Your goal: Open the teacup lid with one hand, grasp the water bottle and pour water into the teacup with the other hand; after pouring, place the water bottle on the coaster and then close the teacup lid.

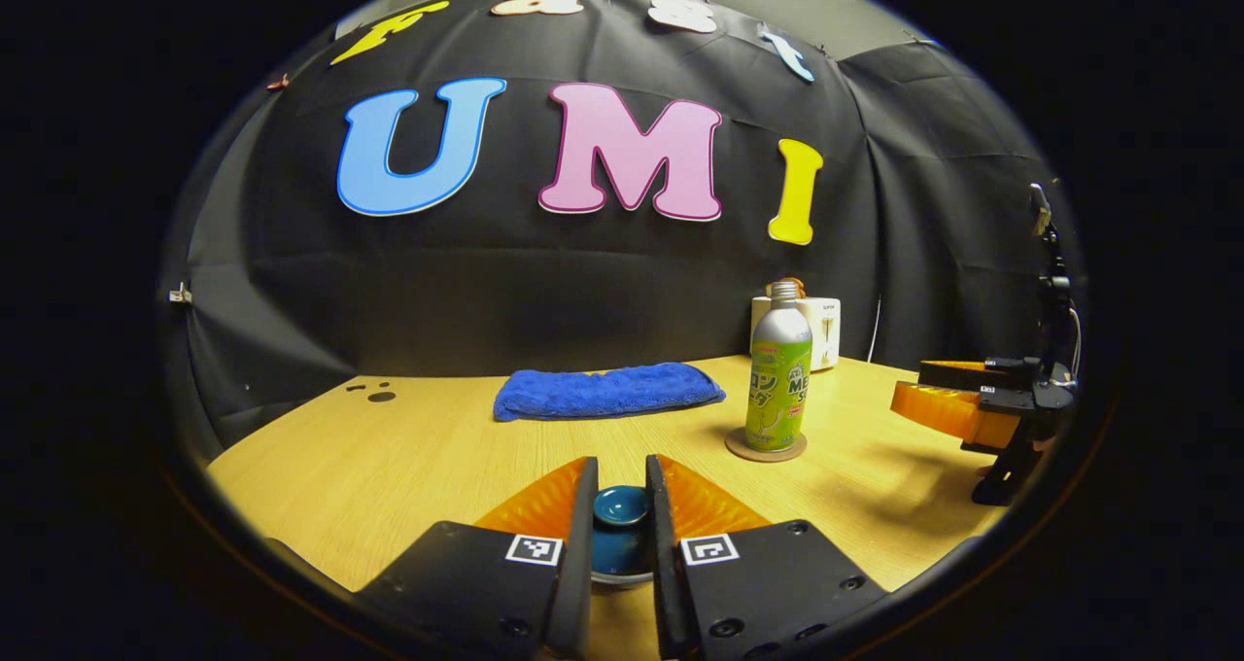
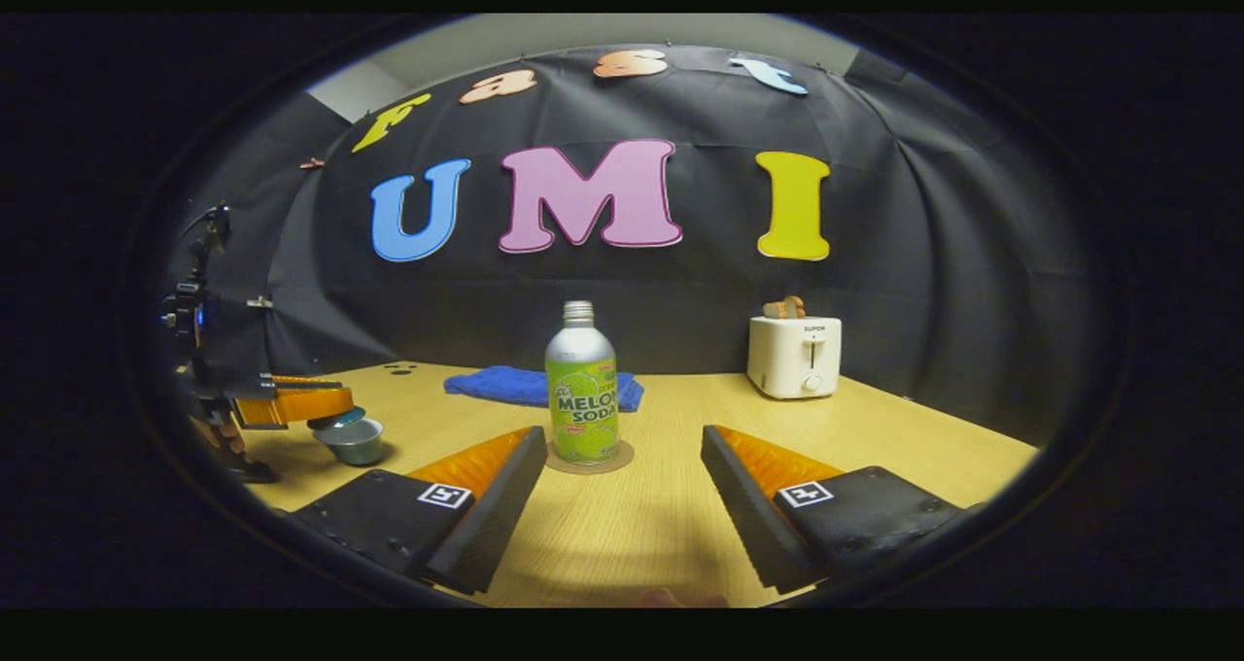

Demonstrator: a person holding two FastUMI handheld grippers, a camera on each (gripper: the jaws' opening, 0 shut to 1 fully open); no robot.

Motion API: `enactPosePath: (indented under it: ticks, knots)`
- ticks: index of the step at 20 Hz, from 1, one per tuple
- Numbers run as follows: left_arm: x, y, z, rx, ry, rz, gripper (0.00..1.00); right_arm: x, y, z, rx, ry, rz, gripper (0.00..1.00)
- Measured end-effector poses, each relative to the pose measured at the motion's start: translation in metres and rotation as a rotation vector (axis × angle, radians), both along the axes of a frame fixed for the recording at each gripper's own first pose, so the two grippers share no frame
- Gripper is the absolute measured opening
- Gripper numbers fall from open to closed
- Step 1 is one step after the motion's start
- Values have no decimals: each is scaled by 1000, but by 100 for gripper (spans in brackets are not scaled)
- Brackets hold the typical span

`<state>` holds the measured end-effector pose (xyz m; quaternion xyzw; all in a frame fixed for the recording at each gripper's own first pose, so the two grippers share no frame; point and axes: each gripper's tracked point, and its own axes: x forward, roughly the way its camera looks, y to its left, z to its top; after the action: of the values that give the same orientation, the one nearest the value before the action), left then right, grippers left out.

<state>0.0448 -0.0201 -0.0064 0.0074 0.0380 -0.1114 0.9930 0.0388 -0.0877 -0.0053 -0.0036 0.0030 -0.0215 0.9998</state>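
The left gripper (image 1: 622, 491) has its two fingers closed in on the knob of the teacup lid (image 1: 620, 505), pressing it from both sides, so the step in hand looks like lid work at the teacup (image 2: 352, 440) rather than pouring. In the right gripper view that same gripper sits low at the left of the table (image 1: 408, 467), with the lid just over the cup's rim; at that distance it is hard to say whether the lid is seated or a shade lifted. The bottle (image 2: 582, 396) stands upright on its coaster (image 2: 590, 463), well right of the cup, in front of the blue cloth (image 1: 607, 391) and the white toaster (image 2: 794, 355). With the bottle parked on the coaster, my read is one of two things: either the opening lift is about to happen, or the pour is done and the lid is going home; the pictures alone don't settle it. Either way, the next move calls for a straight vertical motion, lid level and centred over the rim. The right gripper (image 2: 622, 447) waits spread wide, holding nothing, lined up on the bottle from the near side, fingers level with the tabletop and aimed forward. The left one points down and forward, low over the cup.
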Motion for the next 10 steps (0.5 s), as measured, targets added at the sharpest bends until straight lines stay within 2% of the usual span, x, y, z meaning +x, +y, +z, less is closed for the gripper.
enactPosePath:
  ticks: [3, 10]
  knots:
    - [4, -6, -6, 1, 15, -2, 30, 1, 1, 2, -2, -1, -1, 98]
    - [6, -6, -12, 72, 38, 28, 30, 2, 1, 3, -2, -2, 0, 98]
